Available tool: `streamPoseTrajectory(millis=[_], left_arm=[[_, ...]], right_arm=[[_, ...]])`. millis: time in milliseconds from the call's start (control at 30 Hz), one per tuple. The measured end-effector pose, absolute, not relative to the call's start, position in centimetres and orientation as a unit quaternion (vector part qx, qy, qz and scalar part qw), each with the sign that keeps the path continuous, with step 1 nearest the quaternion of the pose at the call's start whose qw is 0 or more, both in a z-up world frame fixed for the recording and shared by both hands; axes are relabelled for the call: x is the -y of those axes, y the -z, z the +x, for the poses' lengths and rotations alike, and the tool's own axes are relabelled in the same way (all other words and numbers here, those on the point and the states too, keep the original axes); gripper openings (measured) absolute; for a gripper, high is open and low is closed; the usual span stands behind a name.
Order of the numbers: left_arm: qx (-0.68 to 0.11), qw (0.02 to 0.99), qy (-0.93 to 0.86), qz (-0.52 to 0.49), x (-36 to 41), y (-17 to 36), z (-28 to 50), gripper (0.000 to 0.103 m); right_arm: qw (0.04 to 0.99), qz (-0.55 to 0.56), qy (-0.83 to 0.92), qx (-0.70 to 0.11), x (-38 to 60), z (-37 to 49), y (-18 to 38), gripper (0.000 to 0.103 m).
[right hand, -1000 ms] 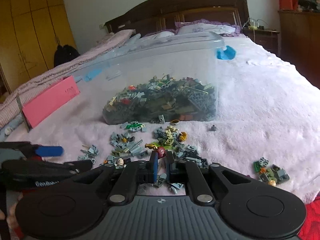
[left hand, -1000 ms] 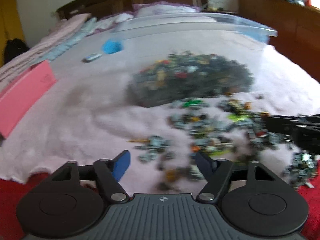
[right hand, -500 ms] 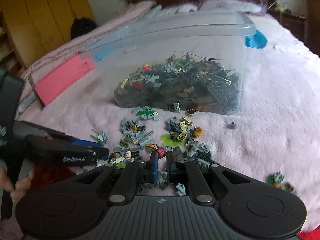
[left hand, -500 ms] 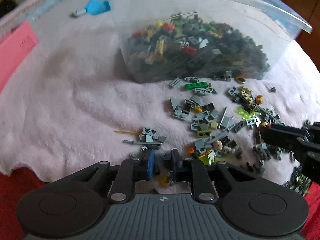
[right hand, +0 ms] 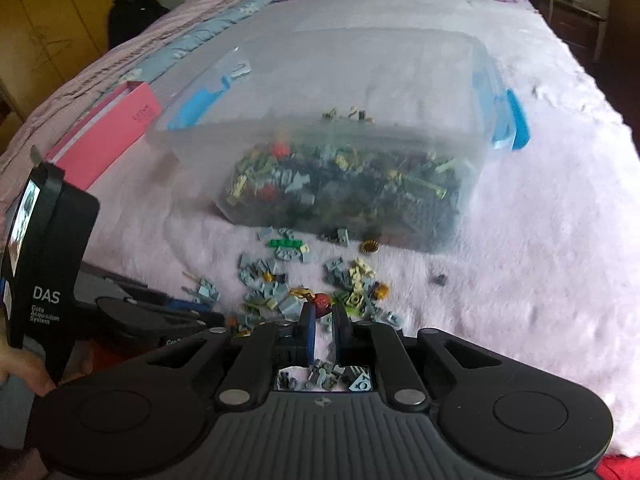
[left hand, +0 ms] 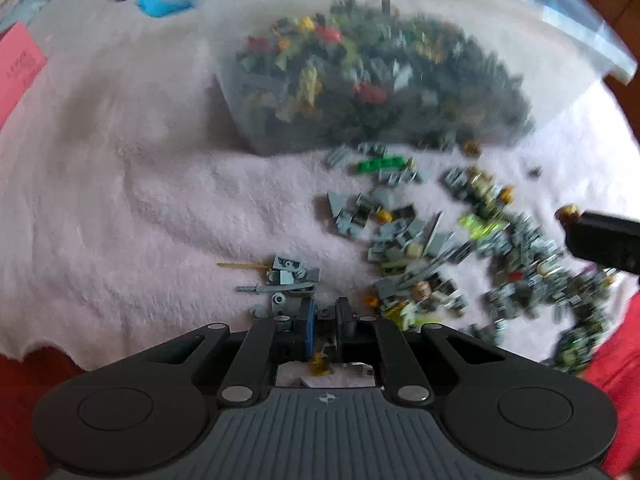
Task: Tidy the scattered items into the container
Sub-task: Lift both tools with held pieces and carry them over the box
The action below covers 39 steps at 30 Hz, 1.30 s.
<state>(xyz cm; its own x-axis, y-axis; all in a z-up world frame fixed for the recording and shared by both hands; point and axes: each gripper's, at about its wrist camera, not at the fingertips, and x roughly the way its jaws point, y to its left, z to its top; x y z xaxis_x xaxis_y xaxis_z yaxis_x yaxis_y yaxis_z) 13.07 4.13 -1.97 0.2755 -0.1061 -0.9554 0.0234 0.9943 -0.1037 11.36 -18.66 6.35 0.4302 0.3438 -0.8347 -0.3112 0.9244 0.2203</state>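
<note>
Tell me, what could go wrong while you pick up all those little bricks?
The left gripper looks pinched on a tiny brick; it might slip out on the way to the clear bin. The scattered bricks lie on a fluffy pink blanket, so small ones could sink in and get missed. The right gripper works close beside the left one, so they might bump.

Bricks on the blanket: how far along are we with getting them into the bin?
Done: most bricks already lie piled in the bin. In hand: the left gripper is nearly closed on a small dark piece; the right gripper is narrowed by a red piece, grip unclear. Left: a scatter of loose bricks on the blanket before the bin, plus one stray piece.
</note>
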Motion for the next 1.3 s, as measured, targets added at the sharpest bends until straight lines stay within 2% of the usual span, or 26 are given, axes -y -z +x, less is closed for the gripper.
streamPoseTrajectory(millis=[367, 700, 1000, 1300], left_arm=[[-0.560, 0.824, -0.038, -0.079, -3.0, -6.7, 11.5, 0.012], [-0.531, 0.847, -0.027, -0.031, 2.2, -11.9, 14.8, 0.012], [-0.521, 0.853, 0.008, 0.004, 5.4, -14.0, 16.4, 0.012], [-0.501, 0.865, 0.016, 0.010, 5.0, -16.7, 15.5, 0.012]], right_arm=[[0.813, -0.033, -0.285, -0.506, 19.3, 11.9, -10.9, 0.009], [0.822, -0.032, -0.318, -0.470, 23.9, 14.4, -14.2, 0.009], [0.840, 0.012, -0.298, -0.454, 26.1, 14.4, -15.8, 0.009], [0.856, 0.019, -0.281, -0.433, 26.5, 14.0, -17.9, 0.009]])
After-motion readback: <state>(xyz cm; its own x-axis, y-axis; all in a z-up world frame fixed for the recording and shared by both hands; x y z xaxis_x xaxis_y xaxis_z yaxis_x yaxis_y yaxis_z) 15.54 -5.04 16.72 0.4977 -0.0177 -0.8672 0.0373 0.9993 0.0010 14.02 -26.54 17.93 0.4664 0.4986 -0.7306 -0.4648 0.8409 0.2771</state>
